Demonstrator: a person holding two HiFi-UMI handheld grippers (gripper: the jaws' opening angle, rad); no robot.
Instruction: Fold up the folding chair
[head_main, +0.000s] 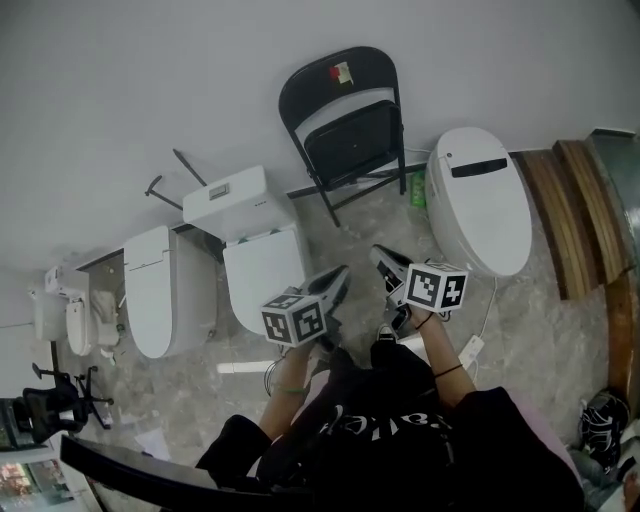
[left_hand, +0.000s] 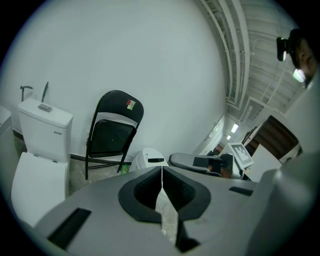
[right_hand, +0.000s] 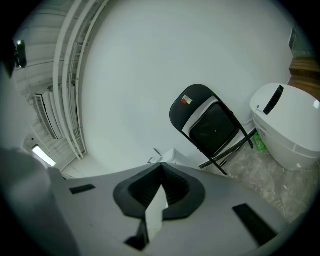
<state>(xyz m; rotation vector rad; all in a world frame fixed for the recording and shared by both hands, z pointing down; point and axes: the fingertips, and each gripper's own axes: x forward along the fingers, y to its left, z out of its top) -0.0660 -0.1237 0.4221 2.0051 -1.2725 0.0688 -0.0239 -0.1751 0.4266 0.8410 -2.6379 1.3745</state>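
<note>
The black folding chair (head_main: 345, 130) stands folded flat and leans against the white wall, its seat tucked up against the backrest. It also shows in the left gripper view (left_hand: 112, 130) and in the right gripper view (right_hand: 210, 125). My left gripper (head_main: 335, 282) and right gripper (head_main: 385, 262) hover side by side over the floor, well short of the chair and pointing toward it. Both are shut with nothing between the jaws, as the left gripper (left_hand: 161, 170) and right gripper (right_hand: 161, 165) show in their own views.
A white toilet with a tank (head_main: 255, 240) stands left of the chair, and another toilet (head_main: 165, 290) further left. A white smart toilet (head_main: 480, 200) sits right of the chair, with a green bottle (head_main: 417, 190) between them. Wooden planks (head_main: 565, 215) lie at the right.
</note>
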